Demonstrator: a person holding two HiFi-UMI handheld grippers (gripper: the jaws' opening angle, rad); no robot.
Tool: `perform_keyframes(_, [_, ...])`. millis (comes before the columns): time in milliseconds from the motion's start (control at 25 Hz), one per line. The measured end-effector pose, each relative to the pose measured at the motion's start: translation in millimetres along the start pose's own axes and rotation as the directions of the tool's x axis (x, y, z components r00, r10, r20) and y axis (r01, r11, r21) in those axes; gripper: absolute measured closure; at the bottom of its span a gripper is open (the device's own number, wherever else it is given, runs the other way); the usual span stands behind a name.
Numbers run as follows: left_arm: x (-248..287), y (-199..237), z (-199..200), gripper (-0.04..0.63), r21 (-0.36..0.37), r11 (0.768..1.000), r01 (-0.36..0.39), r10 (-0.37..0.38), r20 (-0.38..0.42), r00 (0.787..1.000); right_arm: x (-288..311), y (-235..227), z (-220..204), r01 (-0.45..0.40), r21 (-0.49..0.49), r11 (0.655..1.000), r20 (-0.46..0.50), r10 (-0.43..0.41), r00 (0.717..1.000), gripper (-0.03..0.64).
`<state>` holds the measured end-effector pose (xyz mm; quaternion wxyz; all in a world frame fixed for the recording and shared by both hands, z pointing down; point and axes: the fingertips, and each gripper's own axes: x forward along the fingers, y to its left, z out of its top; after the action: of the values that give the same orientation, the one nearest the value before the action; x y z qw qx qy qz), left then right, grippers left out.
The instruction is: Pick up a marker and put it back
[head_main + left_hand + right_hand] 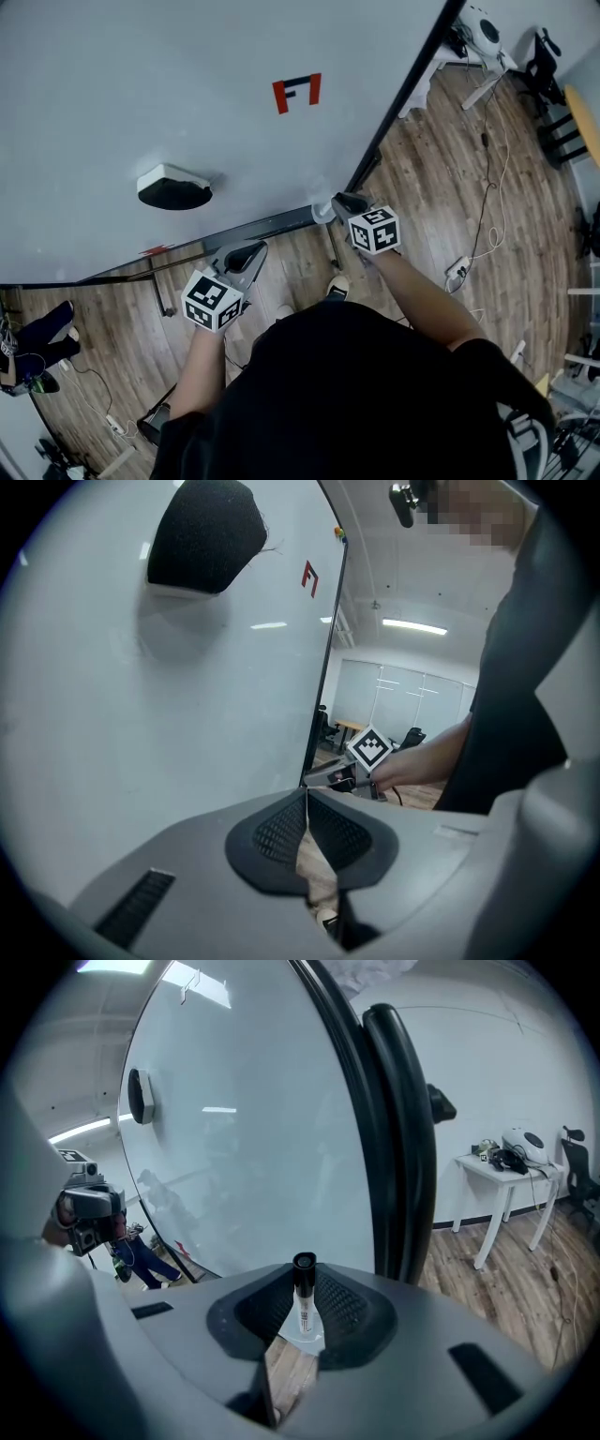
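**Right claw** (303,1281): closed partway on a marker (304,1314), which is gripped between the two pads. The marker's white barrel is seated in the gap between them, and its black cap projects just past the claw tips. The dark edge frame (398,1138) of a whiteboard (253,1129) is seen directly ahead of this claw, with the board's face spread ahead and to its left. A white desk (497,1171) is placed well off to its right on the wooden floor (525,1288).

**Head view:** the right claw (347,202) is held just beside the lower corner of the whiteboard (141,94), at the end of the board's tray (253,228).

**Left claw** (307,792): the pads are brought together at the tips and nothing is held. A black felt eraser (202,536) is stuck to the board above and ahead of it, and a red drawn mark (308,577) is seen further ahead. The right claw's marker cube (370,749) is visible ahead and to its right. In the head view the left claw (246,255) is held just below the tray.
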<state>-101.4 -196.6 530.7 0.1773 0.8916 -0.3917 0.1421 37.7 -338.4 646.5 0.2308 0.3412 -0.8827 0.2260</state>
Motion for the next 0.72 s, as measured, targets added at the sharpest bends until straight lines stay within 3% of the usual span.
perform_keyframes(720, [4.9, 10.0, -12.2, 0.581, -0.047, 0.999, -0.021, 0.021, 0.006, 1.0, 24.9, -3.6, -24.3, -0.015, 0.003, 1.0, -0.056, 0.015, 0.998, 0.554])
